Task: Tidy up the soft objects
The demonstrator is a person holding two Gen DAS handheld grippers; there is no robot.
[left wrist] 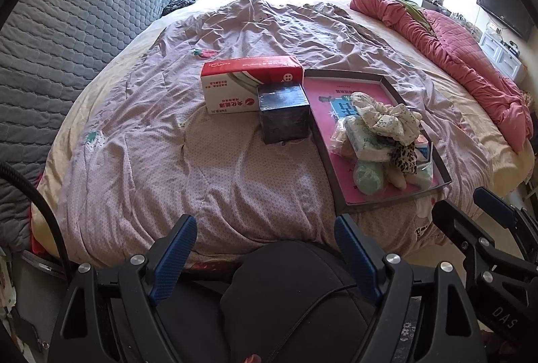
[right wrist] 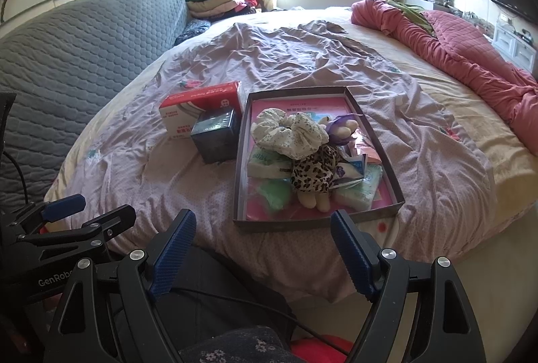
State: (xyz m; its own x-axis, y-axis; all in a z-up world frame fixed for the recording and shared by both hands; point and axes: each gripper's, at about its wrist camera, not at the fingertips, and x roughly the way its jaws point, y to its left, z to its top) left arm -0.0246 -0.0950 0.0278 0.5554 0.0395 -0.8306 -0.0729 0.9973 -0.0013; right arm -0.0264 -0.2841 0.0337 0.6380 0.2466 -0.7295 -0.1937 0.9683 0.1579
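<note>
A shallow dark tray (right wrist: 376, 141) with a pink lining lies on the bed; it also shows in the left wrist view (left wrist: 400, 94). In it lie a white floral scrunchie (right wrist: 292, 132), a leopard-print scrunchie (right wrist: 314, 173), a beige plush toy (right wrist: 314, 200), tissue packs (right wrist: 265, 166) and a green sponge (right wrist: 274, 194). My left gripper (left wrist: 265, 231) is open and empty, held back at the bed's near edge. My right gripper (right wrist: 264, 226) is open and empty, just short of the tray's near rim.
A red-and-white box (left wrist: 248, 82) and a black cube box (left wrist: 284, 115) stand left of the tray. A rolled pink quilt (right wrist: 464, 60) lies at the right. A grey padded headboard (left wrist: 67, 26) is on the left. Folded clothes (right wrist: 212, 3) are at the back.
</note>
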